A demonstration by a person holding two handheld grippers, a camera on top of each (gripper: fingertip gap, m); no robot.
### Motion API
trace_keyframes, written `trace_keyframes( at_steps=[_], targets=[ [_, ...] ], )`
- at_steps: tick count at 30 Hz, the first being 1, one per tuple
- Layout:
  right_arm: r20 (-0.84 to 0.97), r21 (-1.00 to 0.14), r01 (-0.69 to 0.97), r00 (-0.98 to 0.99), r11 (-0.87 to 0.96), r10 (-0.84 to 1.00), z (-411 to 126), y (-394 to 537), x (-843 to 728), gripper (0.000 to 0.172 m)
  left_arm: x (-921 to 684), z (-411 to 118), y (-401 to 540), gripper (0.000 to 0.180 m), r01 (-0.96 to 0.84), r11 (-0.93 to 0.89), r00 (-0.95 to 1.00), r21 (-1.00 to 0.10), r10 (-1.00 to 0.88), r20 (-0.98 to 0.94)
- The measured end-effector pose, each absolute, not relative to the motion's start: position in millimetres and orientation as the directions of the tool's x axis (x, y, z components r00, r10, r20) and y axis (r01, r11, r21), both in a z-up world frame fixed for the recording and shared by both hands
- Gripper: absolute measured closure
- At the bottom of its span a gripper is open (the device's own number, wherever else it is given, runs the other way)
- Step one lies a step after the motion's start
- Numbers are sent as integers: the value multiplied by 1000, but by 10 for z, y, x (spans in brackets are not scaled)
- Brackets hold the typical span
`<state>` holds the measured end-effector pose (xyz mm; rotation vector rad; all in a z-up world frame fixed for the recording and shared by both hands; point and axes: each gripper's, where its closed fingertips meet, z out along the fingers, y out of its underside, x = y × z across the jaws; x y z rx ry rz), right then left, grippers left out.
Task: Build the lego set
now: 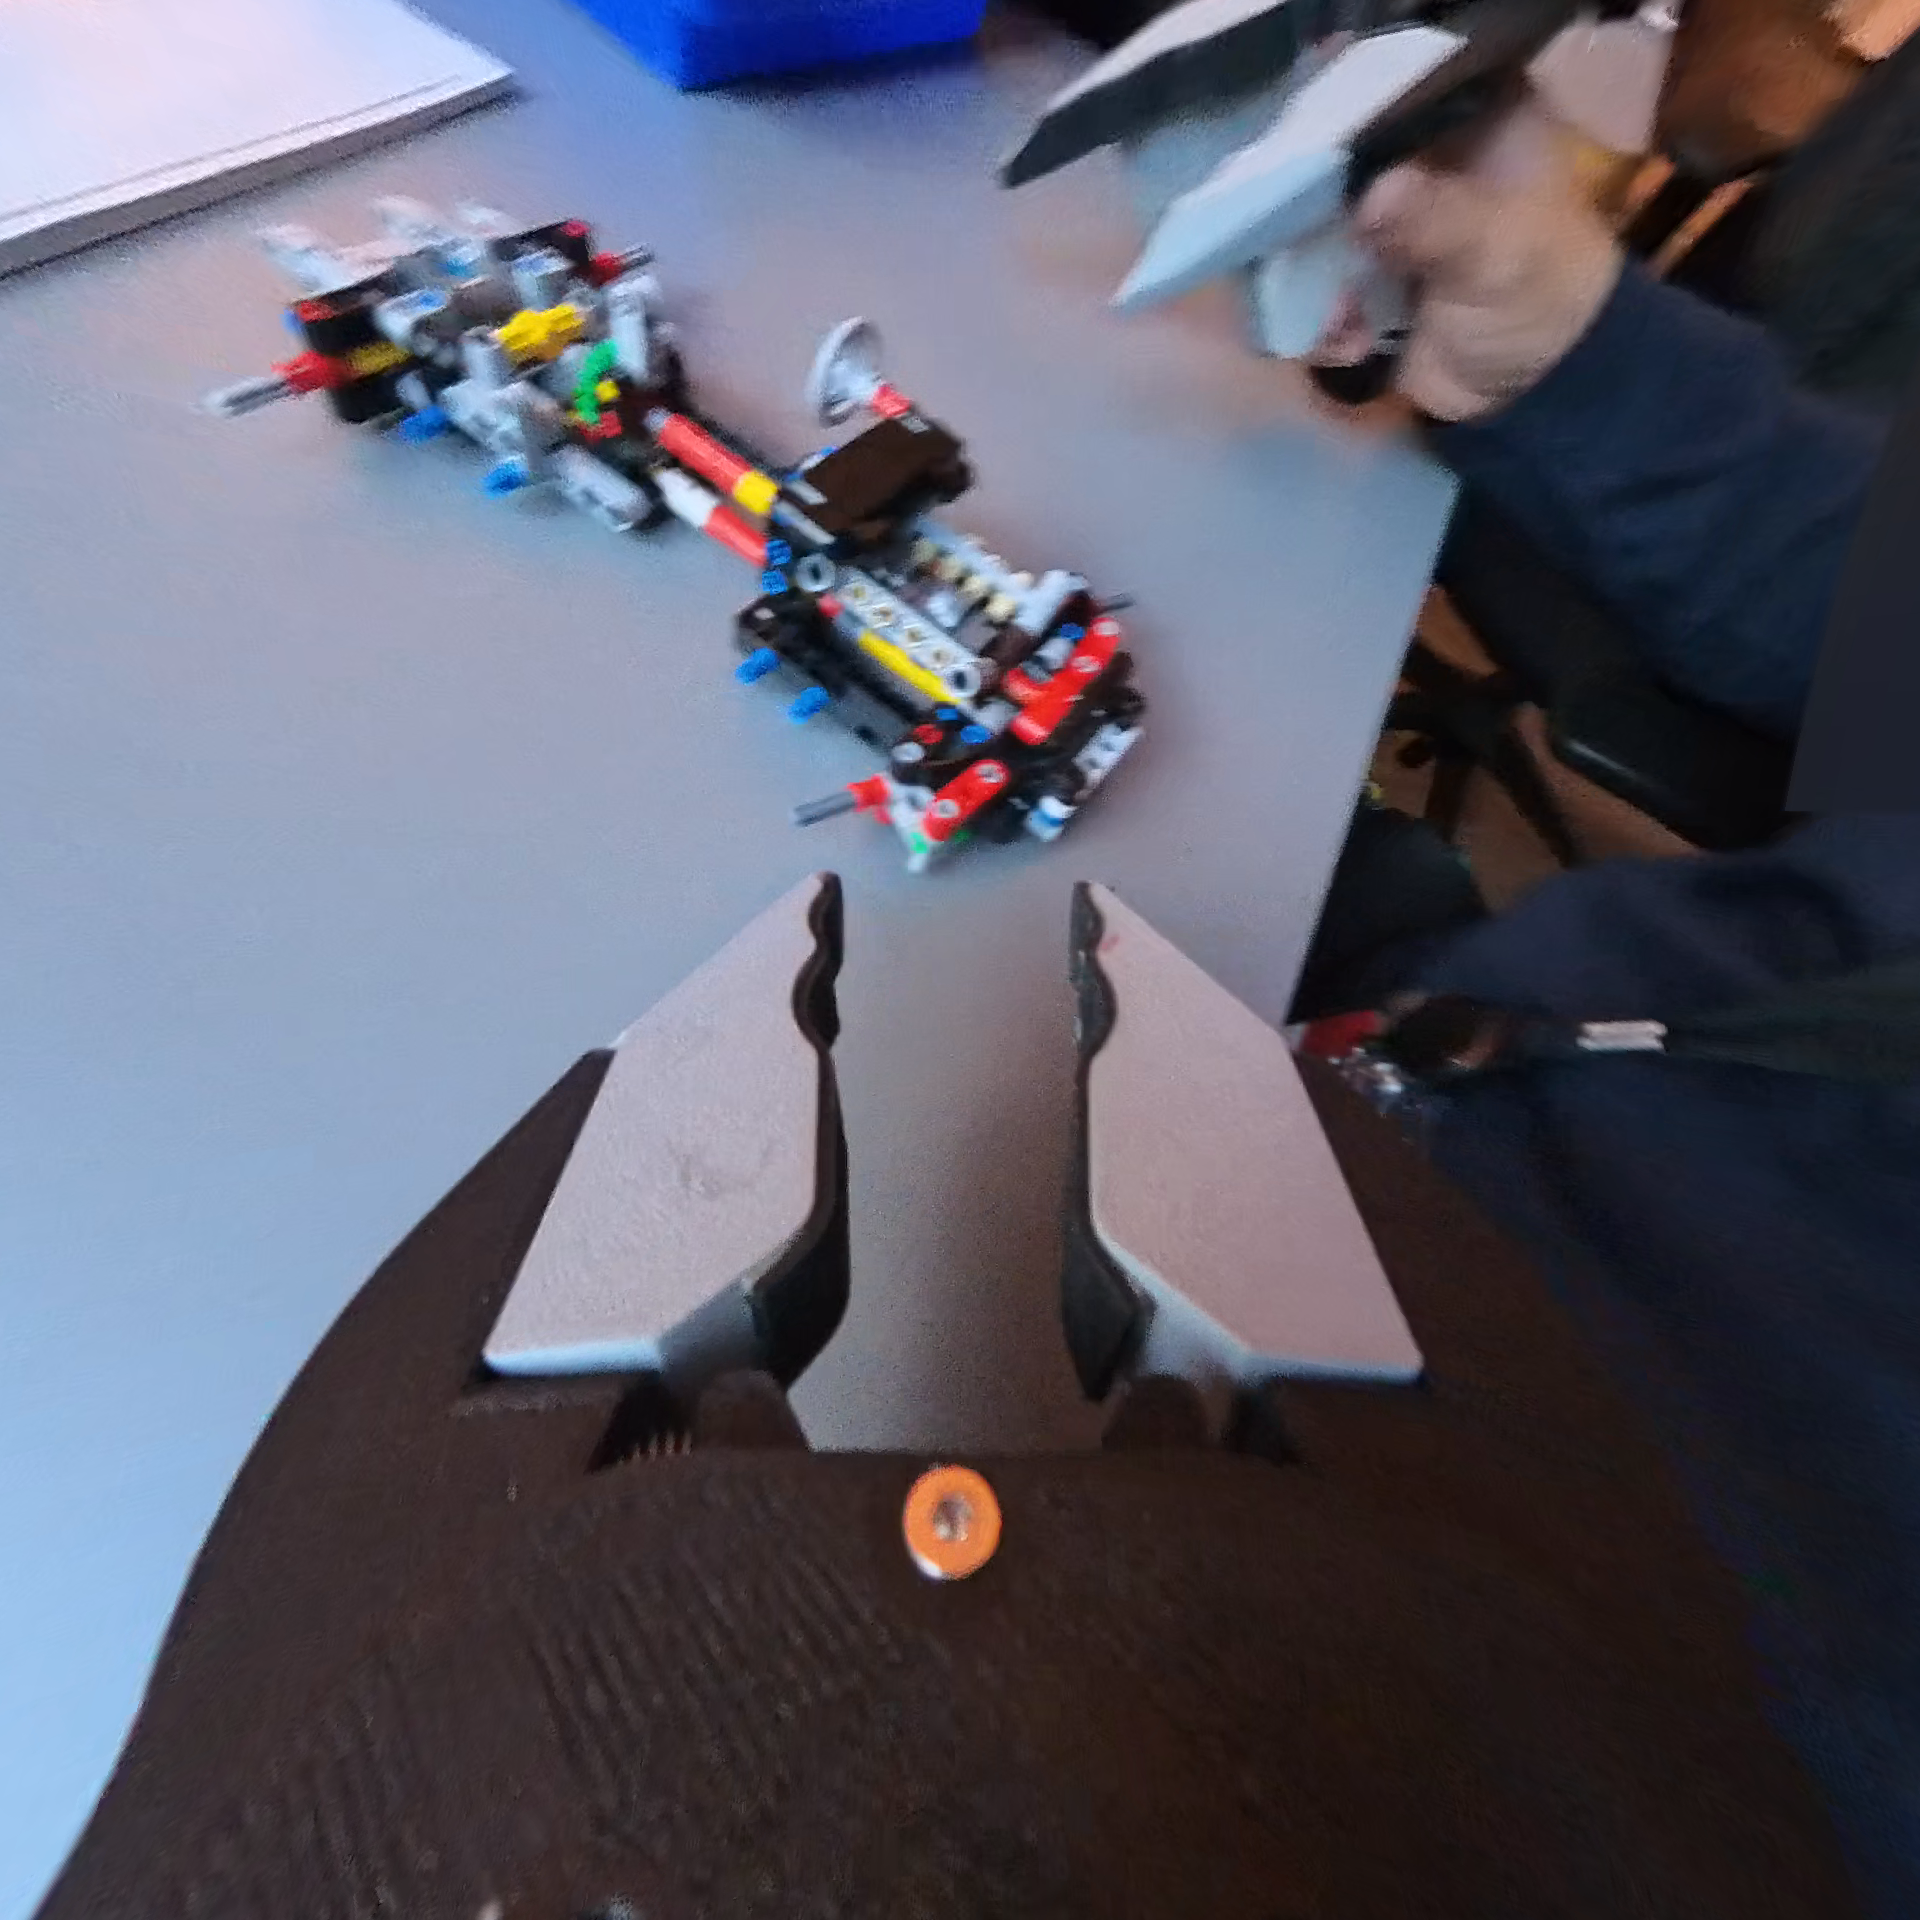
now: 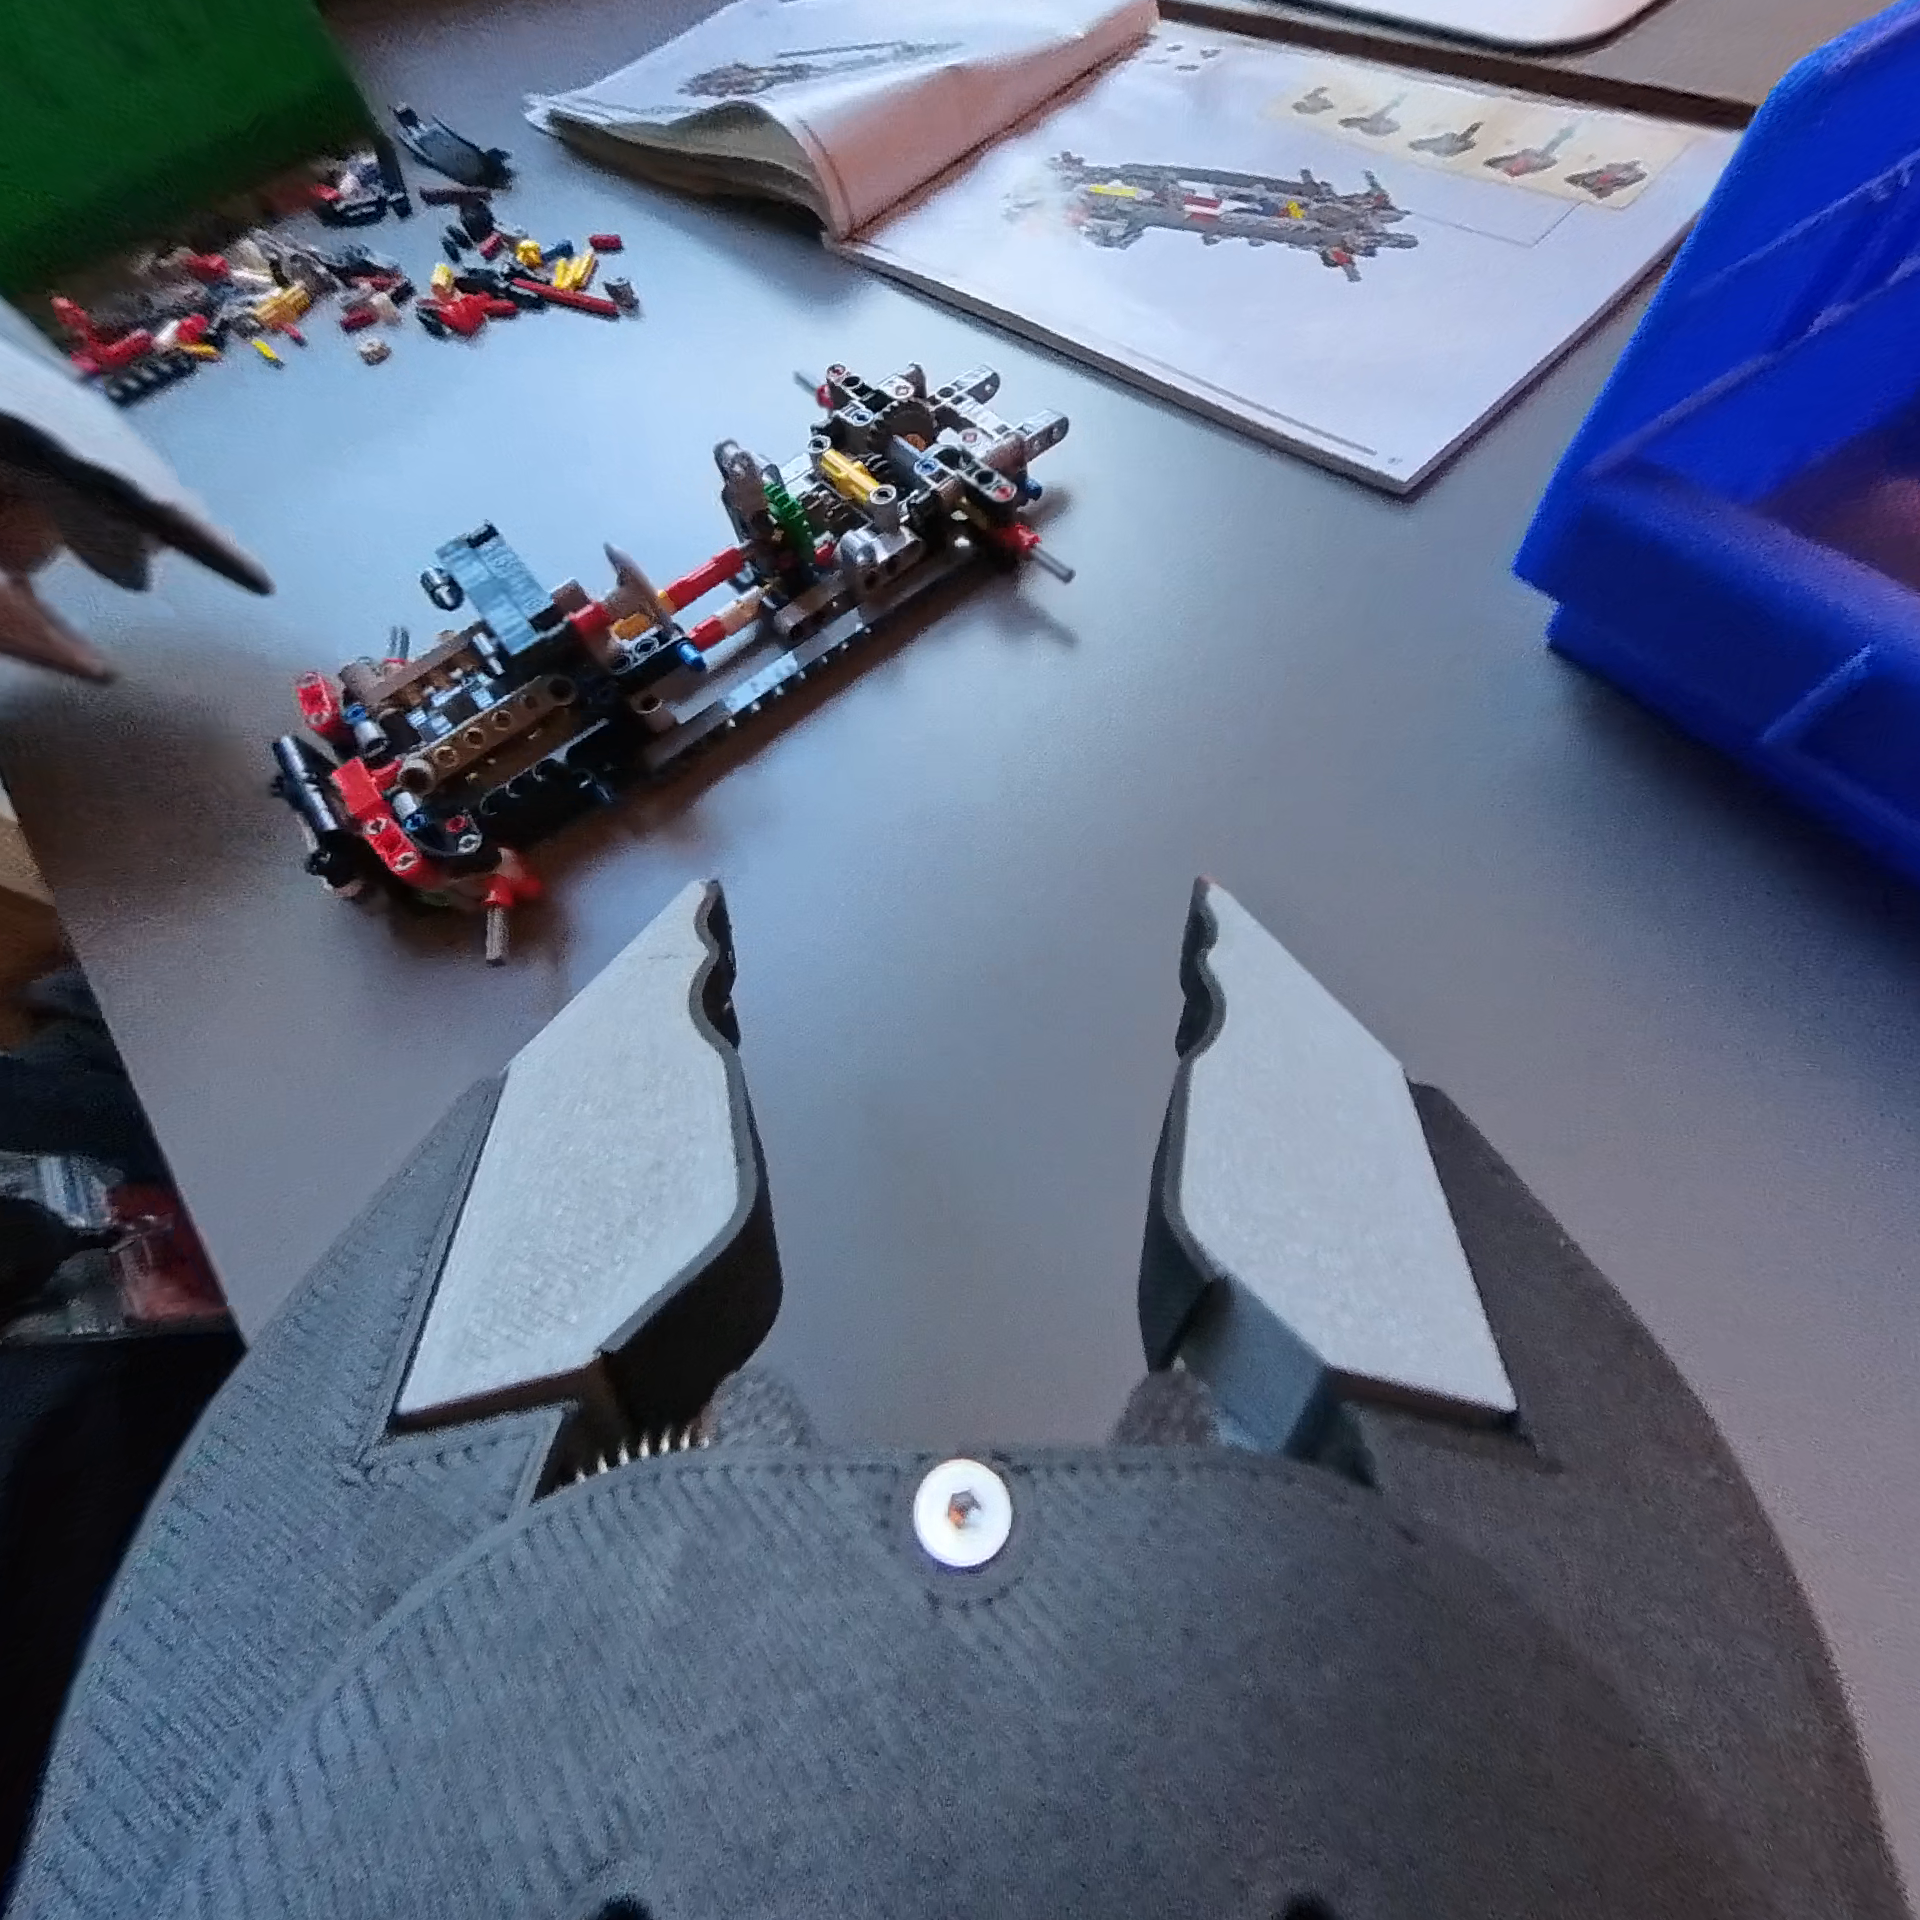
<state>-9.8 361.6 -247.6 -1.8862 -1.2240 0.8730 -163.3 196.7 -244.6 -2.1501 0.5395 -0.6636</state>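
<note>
Hovering over the grey table (image 2: 1039,727), both grippers spread and bare.
Left gripper (image 1: 956,894) nearest the long multicoloured plastic brick chassis (image 1: 914,623); right gripper (image 2: 956,894) beside it.

Grey table (image 2: 1039,748) throughout. At centre, a long brick-built chassis (image 2: 665,623) mostly black and grey, dotted with red, yellow, blue and one green piece. Upper left of the right wrist view: loose bricks (image 2: 343,291) in red, yellow and black beside a plain green block (image 2: 156,114). Upper right: solid blue bin (image 2: 1745,520). Top centre: white open booklet (image 2: 1226,239) with printed coloured diagrams. Light grey fingers (image 2: 613,1174) with black inner pads on dark ribbed bodies. Navy sleeve (image 1: 1621,499) at right of the left wrist view.
</note>
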Motion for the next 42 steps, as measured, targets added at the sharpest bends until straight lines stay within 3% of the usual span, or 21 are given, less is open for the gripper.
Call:
trace_keyframes(
  at_steps=[7, 12, 16, 20, 25, 30, 34, 42],
  targets=[
    [-79, -849, 473, 328, -236, 941, -2547, 3555, -41, 90, -1199, -2759, 2058, 131, -221, -659, 735, -719, -597, 321],
    [104, -855, 507, 378, -112, 920, -2551, 3710, 84, 95, -799, -2599, 1945, 132, -250, -601, 605, -759, -709, 362],
    [199, -855, 517, 387, -33, 900, -2513, 3764, 132, 100, -1135, -2526, 2047, 132, -203, -590, 663, -781, -670, 333],
    [217, -857, 515, 403, -24, 889, -2500, 3836, 144, 101, -1876, -2634, 2246, 135, -232, -558, 835, -797, -534, 130],
    [246, -846, 533, 374, 10, 894, -2517, 3833, 91, 102, -2498, -2530, 2464, 135, -330, -440, 917, -835, -360, -173],
    [306, -836, 542, 335, 83, 891, -2501, 3774, 25, 104, -2378, -2633, 2587, 146, -424, -437, 871, -793, -437, -225],
    [294, -851, 516, 327, 91, 898, -2457, 3752, 4, 107, -2383, -2799, 2679, 149, -439, -522, 870, -731, -451, -201],
    [66, -912, 409, 201, -23, 977, -2275, 3020, -586, 108, -2387, -2646, 2647, 152, -399, -457, 883, -795, -426, -199]
  ],
)
